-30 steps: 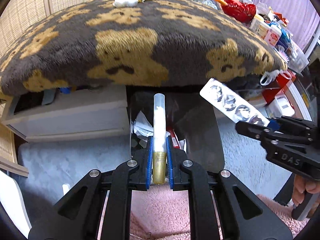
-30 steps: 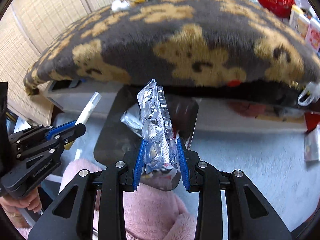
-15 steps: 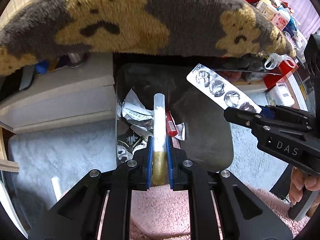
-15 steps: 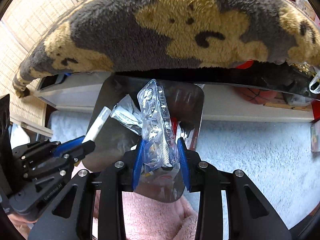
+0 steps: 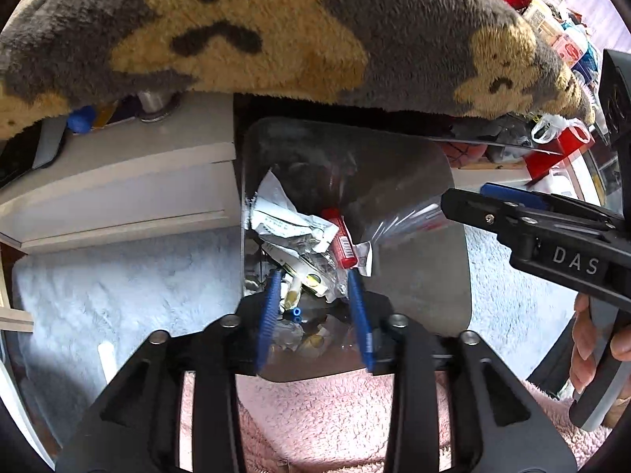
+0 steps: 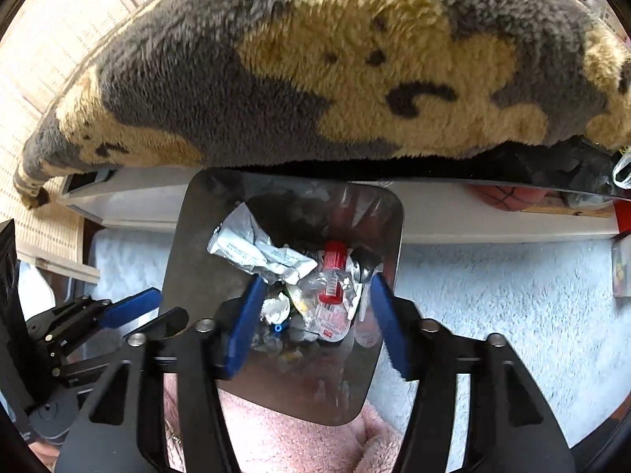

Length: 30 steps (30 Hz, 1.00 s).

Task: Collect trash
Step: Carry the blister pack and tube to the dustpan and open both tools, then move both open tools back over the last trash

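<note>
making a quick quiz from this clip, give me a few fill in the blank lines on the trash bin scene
1. Both hand-held grippers hover over the dark ____.
2. The left hand-held gripper has its jaws ____.
3. The small bottle among the trash has a ____ cap.
4. The blanket above shows a ____ pattern.

Missing: bin; open; red; bear
</note>
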{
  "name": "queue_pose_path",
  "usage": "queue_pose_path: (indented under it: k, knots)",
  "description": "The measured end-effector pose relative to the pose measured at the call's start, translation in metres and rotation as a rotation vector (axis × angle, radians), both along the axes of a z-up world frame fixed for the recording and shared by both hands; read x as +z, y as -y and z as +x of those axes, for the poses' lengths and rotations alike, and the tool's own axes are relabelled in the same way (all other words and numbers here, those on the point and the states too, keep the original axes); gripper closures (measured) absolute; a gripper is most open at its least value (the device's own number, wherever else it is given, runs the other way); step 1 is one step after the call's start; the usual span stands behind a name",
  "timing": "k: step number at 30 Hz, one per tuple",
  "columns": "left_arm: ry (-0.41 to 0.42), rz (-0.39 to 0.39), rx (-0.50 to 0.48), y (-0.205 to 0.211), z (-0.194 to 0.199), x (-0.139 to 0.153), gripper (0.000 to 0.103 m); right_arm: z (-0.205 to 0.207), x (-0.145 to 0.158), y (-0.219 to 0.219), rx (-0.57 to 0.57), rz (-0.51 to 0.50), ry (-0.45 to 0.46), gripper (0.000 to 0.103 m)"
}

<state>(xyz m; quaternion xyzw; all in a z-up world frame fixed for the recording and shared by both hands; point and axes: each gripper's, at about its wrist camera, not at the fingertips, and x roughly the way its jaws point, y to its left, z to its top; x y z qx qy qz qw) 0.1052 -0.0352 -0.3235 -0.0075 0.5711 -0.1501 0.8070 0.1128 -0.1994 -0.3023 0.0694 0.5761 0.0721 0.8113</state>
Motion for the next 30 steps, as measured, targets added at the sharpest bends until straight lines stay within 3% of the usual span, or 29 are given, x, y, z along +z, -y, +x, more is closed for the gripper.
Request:
queue_pose_path:
  k: [2, 3, 5, 7, 11, 21, 30]
  knots:
    - [0.015, 0.004, 0.006, -0.002, -0.002, 0.006, 0.060, -0.002, 0.004, 0.003, -0.007, -0.001, 0.012, 0.035]
    - [0.021, 0.008, 0.008, -0.003, -0.003, 0.010, 0.052, -0.003, 0.008, 0.005, -0.014, -0.005, 0.023, 0.031]
    - [0.046, 0.027, 0.018, -0.006, -0.007, 0.019, 0.035, -0.005, 0.014, 0.010, -0.029, -0.016, 0.047, 0.012]
    - [0.083, 0.051, 0.023, -0.009, -0.011, 0.032, 0.026, -0.007, 0.023, 0.014, -0.039, -0.031, 0.076, 0.003]
    - [0.129, 0.054, 0.035, -0.014, -0.013, 0.052, 0.010, -0.008, 0.040, 0.019, -0.035, -0.051, 0.121, 0.004]
    - [0.214, 0.040, 0.069, -0.035, 0.000, 0.094, 0.008, 0.004, 0.093, 0.025, -0.037, -0.043, 0.231, 0.003]
    - [0.263, 0.016, 0.118, -0.049, 0.050, 0.120, 0.008, 0.057, 0.133, 0.016, -0.007, -0.070, 0.326, 0.003]
